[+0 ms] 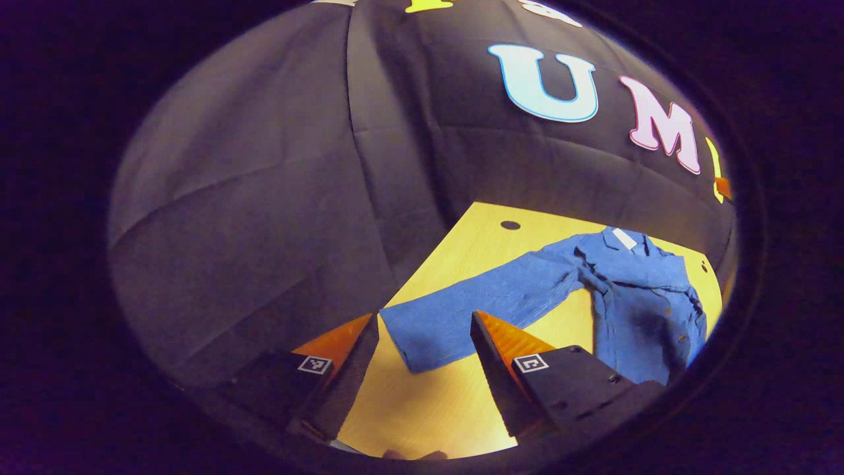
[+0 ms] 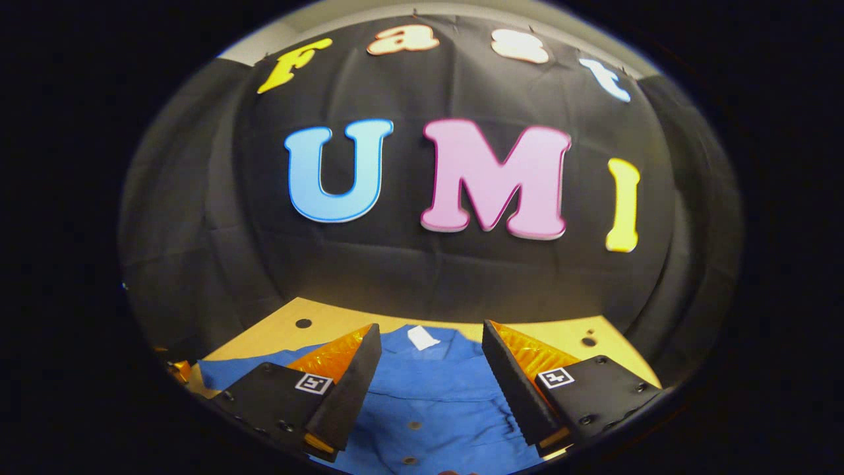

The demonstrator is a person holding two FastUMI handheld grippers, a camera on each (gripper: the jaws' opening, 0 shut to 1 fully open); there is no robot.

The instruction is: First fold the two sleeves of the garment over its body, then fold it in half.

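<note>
A blue shirt [image 1: 633, 297] lies on the yellow surface [image 1: 428, 402], one sleeve [image 1: 475, 307] stretched out flat to the side. The left gripper [image 1: 425, 326] hovers above the sleeve's cuff, its fingers spread apart and holding nothing. The right gripper [image 2: 432, 340] hangs over the shirt's collar [image 2: 428, 343], fingers likewise apart and empty.

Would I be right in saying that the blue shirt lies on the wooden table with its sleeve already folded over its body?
Not quite: in the left gripper view the blue shirt does lie on the wooden table, but its sleeve is stretched out to the side, not folded over its body.
</note>
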